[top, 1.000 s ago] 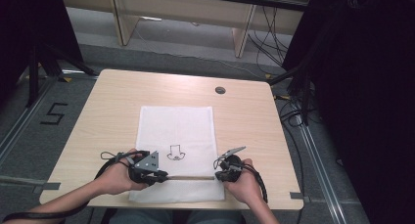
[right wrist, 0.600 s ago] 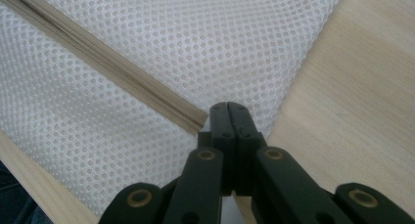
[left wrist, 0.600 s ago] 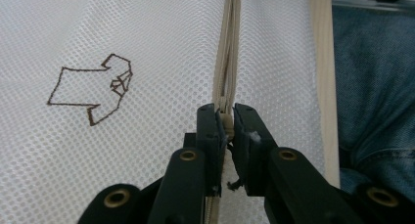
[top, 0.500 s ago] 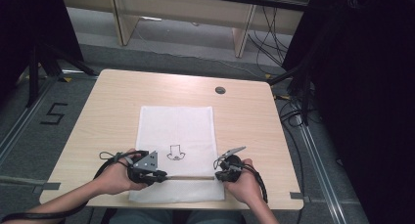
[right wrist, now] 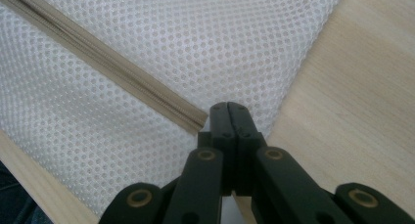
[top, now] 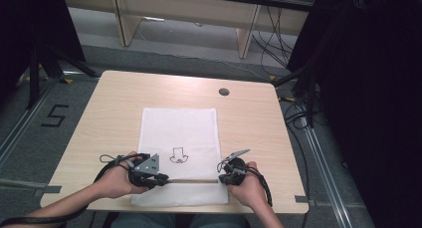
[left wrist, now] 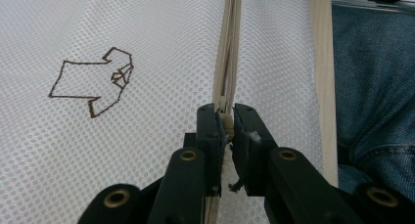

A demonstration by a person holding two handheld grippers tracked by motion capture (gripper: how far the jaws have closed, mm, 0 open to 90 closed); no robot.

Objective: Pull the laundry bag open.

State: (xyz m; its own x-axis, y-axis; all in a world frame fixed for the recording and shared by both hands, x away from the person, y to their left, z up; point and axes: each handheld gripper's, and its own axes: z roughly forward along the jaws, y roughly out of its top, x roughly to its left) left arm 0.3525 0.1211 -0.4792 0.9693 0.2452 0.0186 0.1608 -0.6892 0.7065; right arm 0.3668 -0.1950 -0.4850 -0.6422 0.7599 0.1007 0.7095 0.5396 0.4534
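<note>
A white mesh bag (top: 180, 153) lies flat on the wooden table (top: 109, 103), nearer the person's edge than the far one, with a small dark line drawing (left wrist: 93, 82) printed near its middle. A beige zipper (top: 191, 180) runs across the bag's near end, its long axis going left to right between the two hands.

At the zipper's left end sits the left gripper (top: 161, 179). In the left gripper view its jaws stand nearly closed, with a small pale piece, most likely the zipper pull (left wrist: 225, 120), pinched between the pads, and the zipper tape stretches straight away from the jaws. So the line of travel for that pull lies directly ahead of the left jaws, toward the right hand. The left hand is the nearer one to the pull.

At the right end, the right gripper (top: 222, 178) is fully closed. In the right gripper view its tips meet just past the zipper's end (right wrist: 198, 120), on the bag's right margin beside bare table; whether they pinch mesh I cannot tell for sure, though they seem to anchor that side.
</note>
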